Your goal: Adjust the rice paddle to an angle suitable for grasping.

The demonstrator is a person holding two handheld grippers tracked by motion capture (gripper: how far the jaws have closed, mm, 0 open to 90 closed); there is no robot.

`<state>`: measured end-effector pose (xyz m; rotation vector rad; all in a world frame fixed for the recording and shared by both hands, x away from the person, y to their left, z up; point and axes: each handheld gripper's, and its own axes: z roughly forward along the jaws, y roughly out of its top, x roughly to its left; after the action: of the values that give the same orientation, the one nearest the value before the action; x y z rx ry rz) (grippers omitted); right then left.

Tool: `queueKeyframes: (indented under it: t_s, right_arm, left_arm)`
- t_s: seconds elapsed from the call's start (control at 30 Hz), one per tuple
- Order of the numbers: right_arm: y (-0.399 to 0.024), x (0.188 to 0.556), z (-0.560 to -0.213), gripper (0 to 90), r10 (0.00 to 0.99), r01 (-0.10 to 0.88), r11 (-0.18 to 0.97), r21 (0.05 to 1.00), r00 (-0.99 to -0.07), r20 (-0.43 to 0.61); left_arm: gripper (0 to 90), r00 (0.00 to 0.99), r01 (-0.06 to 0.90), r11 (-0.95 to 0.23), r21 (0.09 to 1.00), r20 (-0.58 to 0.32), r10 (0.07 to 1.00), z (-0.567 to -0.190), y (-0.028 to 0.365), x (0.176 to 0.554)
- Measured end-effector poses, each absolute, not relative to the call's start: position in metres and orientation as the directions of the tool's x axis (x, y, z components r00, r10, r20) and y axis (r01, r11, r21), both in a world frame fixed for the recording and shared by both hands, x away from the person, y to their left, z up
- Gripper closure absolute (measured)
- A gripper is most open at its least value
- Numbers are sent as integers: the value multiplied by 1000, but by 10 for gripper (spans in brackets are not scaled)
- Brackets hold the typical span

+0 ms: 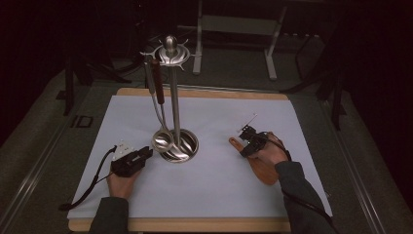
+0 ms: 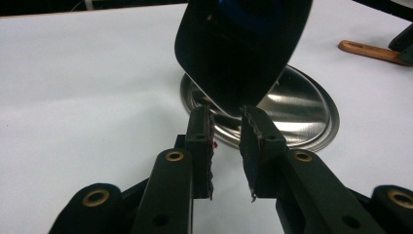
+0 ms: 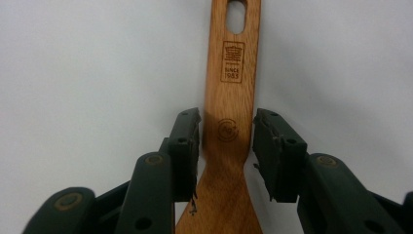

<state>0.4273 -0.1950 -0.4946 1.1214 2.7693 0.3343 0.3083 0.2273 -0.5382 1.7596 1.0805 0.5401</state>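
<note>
High view showed a steel utensil stand (image 1: 174,97) with a hanging ladle (image 1: 162,139) just beyond the left gripper (image 1: 146,154), jaws apart. Right gripper view: the right gripper (image 3: 225,134) had its jaws apart, straddling the flat brown wooden spatula (image 3: 229,126) on the desk (image 3: 73,73).

- The wooden spatula (image 3: 233,122) carries a burnt-in square stamp on its handle, in the upper middle of the right gripper view, just below the oval hanging hole. The stamp's lower lines read "SINCE 1983"; the mark above them is a dense emblem or character I cannot make out.
- Lower on the same handle, near the middle of that frame, sits a small round burnt-in logo; its inner sign is too faint to read.
- On the dark floor at the left edge of the high view, beside the table, pale marks (image 1: 81,121) look like "ID".
</note>
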Motion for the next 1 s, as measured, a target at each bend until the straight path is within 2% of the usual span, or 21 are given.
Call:
queueKeyframes:
  t_s: [0.2, 0.43, 1.0]
  right_arm:
    - [-194, 437, -497, 634, 697, 686, 705, 179, -717, 4]
    - [-181, 441, -496, 664, 686, 681, 727, 88, -727, -34]
    - [-180, 427, -488, 664, 669, 658, 737, 154, -743, -28]
  left_arm:
    - [744, 509, 429, -139, 892, -111, 854, -538, 227, 309]
    - [744, 512, 428, -142, 893, -110, 852, -538, 227, 309]
    - [743, 511, 433, -140, 890, -114, 852, -538, 228, 309]
